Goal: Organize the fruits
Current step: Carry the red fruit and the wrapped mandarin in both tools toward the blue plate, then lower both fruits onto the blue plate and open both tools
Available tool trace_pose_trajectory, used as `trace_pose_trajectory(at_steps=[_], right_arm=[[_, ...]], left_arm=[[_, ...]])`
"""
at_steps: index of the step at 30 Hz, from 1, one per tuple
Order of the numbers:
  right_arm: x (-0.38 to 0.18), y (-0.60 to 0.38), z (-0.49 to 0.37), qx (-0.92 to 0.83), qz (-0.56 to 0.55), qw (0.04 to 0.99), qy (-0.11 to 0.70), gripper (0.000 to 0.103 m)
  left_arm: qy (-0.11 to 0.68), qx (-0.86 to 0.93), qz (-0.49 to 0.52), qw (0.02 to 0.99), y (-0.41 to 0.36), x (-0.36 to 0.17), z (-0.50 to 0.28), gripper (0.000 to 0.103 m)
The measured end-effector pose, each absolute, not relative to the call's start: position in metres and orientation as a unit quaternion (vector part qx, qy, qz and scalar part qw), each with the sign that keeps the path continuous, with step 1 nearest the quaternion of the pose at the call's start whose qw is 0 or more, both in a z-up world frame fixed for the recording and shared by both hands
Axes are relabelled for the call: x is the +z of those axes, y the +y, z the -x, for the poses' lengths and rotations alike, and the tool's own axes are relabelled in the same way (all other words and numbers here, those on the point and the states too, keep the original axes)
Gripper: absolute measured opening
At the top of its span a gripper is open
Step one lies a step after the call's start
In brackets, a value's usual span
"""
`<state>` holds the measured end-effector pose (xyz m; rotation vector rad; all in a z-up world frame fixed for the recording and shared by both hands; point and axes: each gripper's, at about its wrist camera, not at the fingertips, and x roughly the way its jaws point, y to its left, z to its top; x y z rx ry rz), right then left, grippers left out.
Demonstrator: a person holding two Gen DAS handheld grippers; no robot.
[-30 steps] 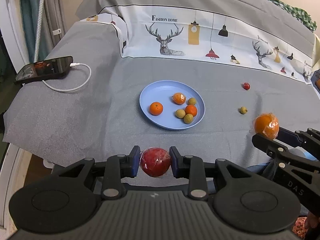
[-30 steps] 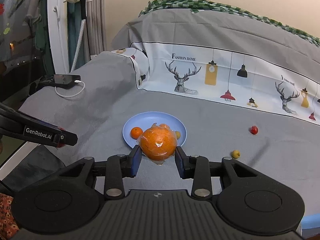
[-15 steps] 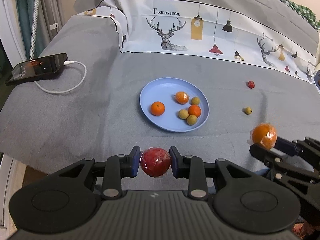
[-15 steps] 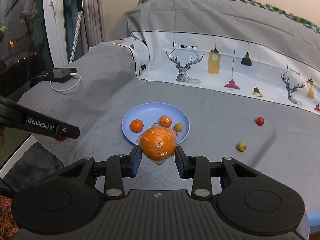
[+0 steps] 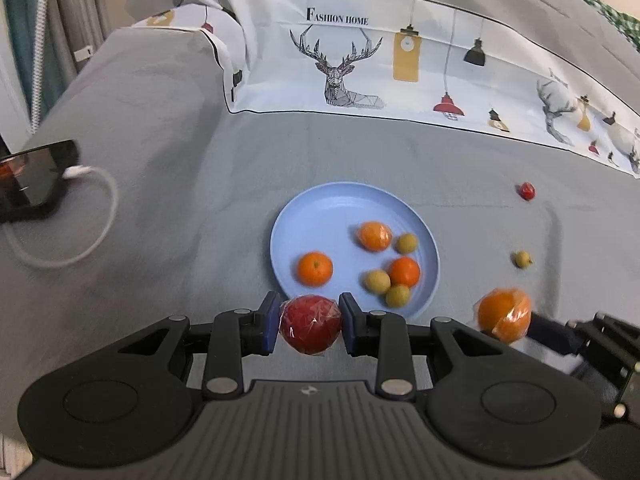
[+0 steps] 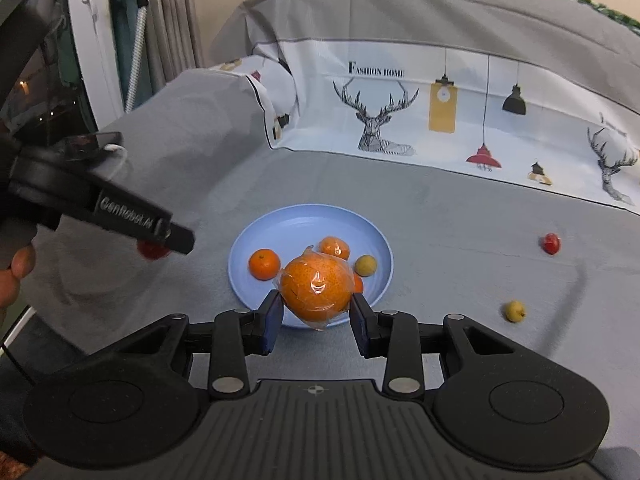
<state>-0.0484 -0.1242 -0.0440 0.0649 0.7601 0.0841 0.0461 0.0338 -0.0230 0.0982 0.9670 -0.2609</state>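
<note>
My left tool point(image 5: 310, 326) squeezes a round red fruit in shiny wrap point(image 5: 311, 325), just in front of the round light blue plate point(image 5: 296, 220) on the grey bed cover point(image 5: 160, 200). My right tool point(image 6: 318, 318) squeezes a big wrapped orange point(image 6: 317, 289) near the plate's front edge. I think I am carrying both to the plate. Next I should lower them in and open up.

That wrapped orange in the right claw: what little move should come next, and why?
Probably ease it forward and down over the blue plate. The right claw grips the wrapped orange near the plate's front rim, where the bare patch at the back left looks free, while the left claw holds a wrapped red fruit.
</note>
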Motion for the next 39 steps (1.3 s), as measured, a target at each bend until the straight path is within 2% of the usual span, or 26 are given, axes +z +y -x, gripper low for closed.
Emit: trace_pose_trajectory(at_steps=[11, 22, 23, 24, 25, 26, 27, 29, 31, 39], right_arm=[[-0.095, -0.136, -0.027, 0.03, -0.038, 0.916, 0.398, 0.038], [-0.139, -0.145, -0.067, 0.032, -0.033, 0.903, 0.427, 0.038], [-0.141, -0.145, -0.069, 0.036, -0.032, 0.902, 0.429, 0.038], [-0.142, -0.144, -0.071, 0.039, -0.029, 0.902, 0.429, 0.039], [-0.142, -0.143, -0.073, 0.043, -0.023, 0.903, 0.427, 0.039], [-0.141, -0.141, -0.073, 0.049, -0.015, 0.905, 0.422, 0.049], [-0.138, -0.139, -0.073, 0.055, -0.008, 0.906, 0.419, 0.056], [-0.127, -0.138, -0.068, 0.054, 0.003, 0.912, 0.407, 0.08], [-0.114, -0.141, -0.055, 0.047, 0.009, 0.914, 0.402, 0.091], [-0.071, -0.142, 0.022, 0.038, -0.025, 0.901, 0.431, 0.096]], left_arm=[[0.475, -0.148, -0.053, 0.866, 0.006, -0.07, -0.127, 0.035], [0.479, -0.168, -0.076, 0.858, -0.012, -0.109, -0.16, 0.035], [0.479, -0.167, -0.081, 0.858, -0.013, -0.111, -0.162, 0.042], [0.477, -0.168, -0.086, 0.859, -0.015, -0.111, -0.162, 0.067], [0.475, -0.164, -0.094, 0.86, -0.016, -0.11, -0.163, 0.083], [0.469, -0.151, -0.098, 0.865, -0.015, -0.108, -0.162, 0.103], [0.457, -0.14, -0.096, 0.873, -0.013, -0.103, -0.16, 0.103], [0.448, -0.146, -0.09, 0.877, -0.006, -0.093, -0.152, 0.103], [0.462, -0.145, -0.086, 0.871, 0.002, -0.084, -0.143, 0.103], [0.48, -0.103, -0.044, 0.87, 0.047, -0.04, -0.056, 0.103]])
